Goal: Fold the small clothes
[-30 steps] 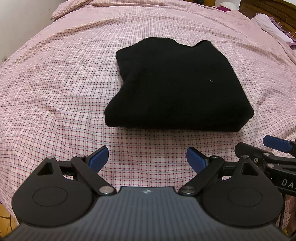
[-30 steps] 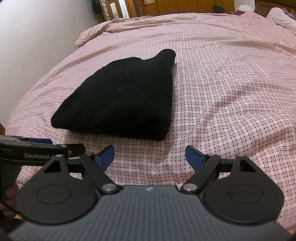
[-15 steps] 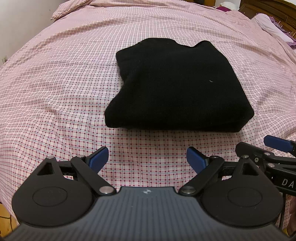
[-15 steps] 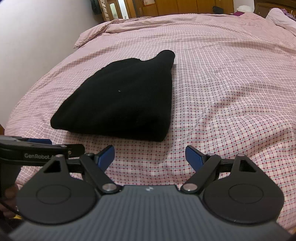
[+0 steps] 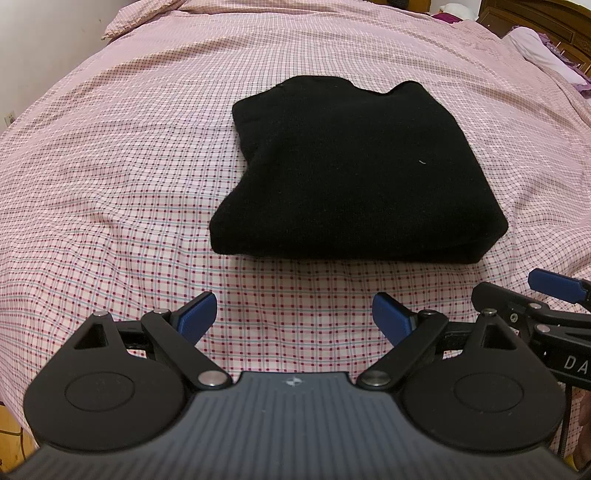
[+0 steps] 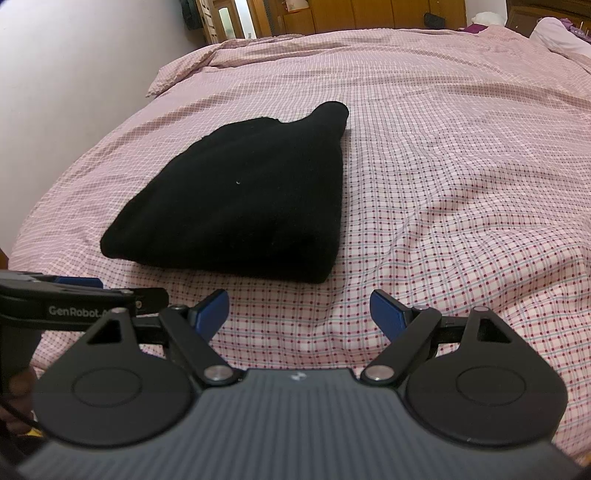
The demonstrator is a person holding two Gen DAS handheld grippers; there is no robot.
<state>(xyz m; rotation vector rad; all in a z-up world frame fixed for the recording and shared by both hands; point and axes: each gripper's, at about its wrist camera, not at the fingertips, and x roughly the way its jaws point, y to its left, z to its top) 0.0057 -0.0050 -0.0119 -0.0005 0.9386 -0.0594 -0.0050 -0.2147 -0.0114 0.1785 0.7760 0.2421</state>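
A black knitted garment [image 5: 351, 173] lies folded into a thick rectangle on the pink checked bedspread [image 5: 110, 177]. In the right wrist view the same garment [image 6: 243, 199] sits left of centre. My left gripper [image 5: 295, 314] hovers open just short of the garment's near edge, with nothing between its blue pads. My right gripper [image 6: 299, 310] is open too, off the garment's near right corner, and holds nothing. Each gripper shows at the edge of the other's view: the right one [image 5: 546, 295] and the left one [image 6: 74, 299].
A white wall [image 6: 74, 66] runs along the bed's left side. Wooden furniture [image 6: 351, 14] stands beyond the far end. A pale pillow [image 5: 535, 48] lies at the far right. Open bedspread [image 6: 461, 155] stretches to the right of the garment.
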